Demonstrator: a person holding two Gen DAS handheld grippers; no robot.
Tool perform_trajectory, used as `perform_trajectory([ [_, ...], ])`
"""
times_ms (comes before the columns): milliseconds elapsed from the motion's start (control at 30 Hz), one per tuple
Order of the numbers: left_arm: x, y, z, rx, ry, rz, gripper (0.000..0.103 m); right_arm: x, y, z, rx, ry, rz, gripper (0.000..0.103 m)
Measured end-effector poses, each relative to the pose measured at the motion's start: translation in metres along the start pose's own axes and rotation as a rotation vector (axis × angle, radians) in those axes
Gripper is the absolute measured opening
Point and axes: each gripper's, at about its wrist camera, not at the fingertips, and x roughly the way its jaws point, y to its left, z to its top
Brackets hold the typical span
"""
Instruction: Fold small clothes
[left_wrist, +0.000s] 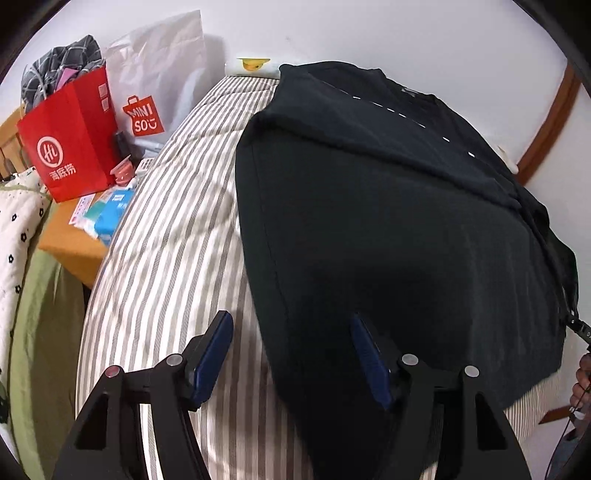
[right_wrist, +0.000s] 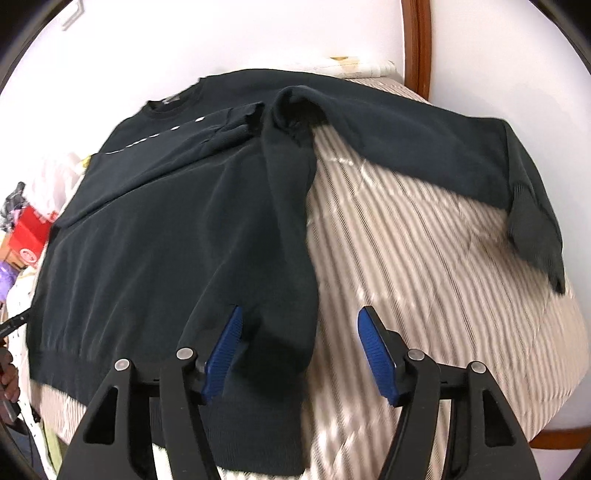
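A dark sweater (left_wrist: 388, 221) lies flat on the striped bedding (left_wrist: 166, 240), collar toward the wall. In the right wrist view the sweater (right_wrist: 166, 221) has one sleeve folded across its chest. Its right side is turned inward in a long fold, and the other sleeve (right_wrist: 443, 147) stretches out to the right, cuff (right_wrist: 535, 236) near the bed's edge. My left gripper (left_wrist: 290, 321) is open over the sweater's left edge, one finger above the stripes, one above the cloth. My right gripper (right_wrist: 301, 314) is open over the folded right edge near the hem, and nothing is pinched between its fingers.
Left of the bed stands an orange side table (left_wrist: 70, 236) with a red paper bag (left_wrist: 70, 147), a white shopping bag (left_wrist: 159, 74) and small packets. A green blanket (left_wrist: 44, 314) hangs nearby. A white wall and wooden trim (right_wrist: 417, 44) lie behind. A hand (left_wrist: 581, 384) shows at the edge.
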Motion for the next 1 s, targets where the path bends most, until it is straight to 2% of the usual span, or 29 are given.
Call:
perform_trajectory([
  [133, -0.008, 0.002, -0.017, -0.001, 0.003, -0.017, 0.062, 0.002, 0.009, -0.017, 0.002, -0.003, 0.044, 0.064],
  [300, -0.013, -0.003, -0.030, -0.001, -0.001, -0.029, 0.061, 0.008, 0.020, -0.021, 0.020, -0.031, 0.003, 0.063],
  [333, -0.013, -0.005, -0.031, -0.001, -0.004, -0.034, 0.055, 0.008, 0.020, -0.021, 0.033, -0.041, 0.007, 0.057],
  [367, -0.014, -0.007, -0.032, -0.002, -0.006, -0.034, 0.047, 0.007, 0.021, -0.023, 0.035, -0.045, 0.004, 0.040],
  [400, -0.014, -0.009, -0.032, -0.004, -0.009, -0.035, 0.042, 0.006, 0.021, -0.024, 0.032, -0.052, -0.022, 0.035],
  [433, -0.014, -0.010, -0.033, -0.012, -0.011, -0.039, 0.032, 0.005, 0.020, -0.025, 0.027, -0.056, -0.032, 0.026],
  [467, -0.014, -0.010, -0.033, -0.022, -0.011, -0.040, 0.027, 0.003, 0.018, -0.026, 0.030, -0.059, -0.021, 0.020],
  [500, -0.014, -0.010, -0.034, -0.032, -0.010, -0.036, 0.017, 0.000, 0.015, -0.027, 0.040, -0.059, -0.003, 0.017],
  [533, -0.014, -0.009, -0.035, -0.044, -0.011, -0.024, 0.013, -0.003, 0.013, -0.027, 0.050, -0.057, 0.012, 0.013],
  [733, -0.030, 0.006, -0.042, -0.109, -0.016, -0.082, 0.008, -0.029, 0.015, -0.043, 0.035, -0.082, 0.033, 0.011],
  [1000, -0.049, 0.015, -0.065, -0.108, -0.013, -0.069, 0.007, -0.045, 0.024, -0.065, -0.029, -0.059, 0.018, 0.010],
])
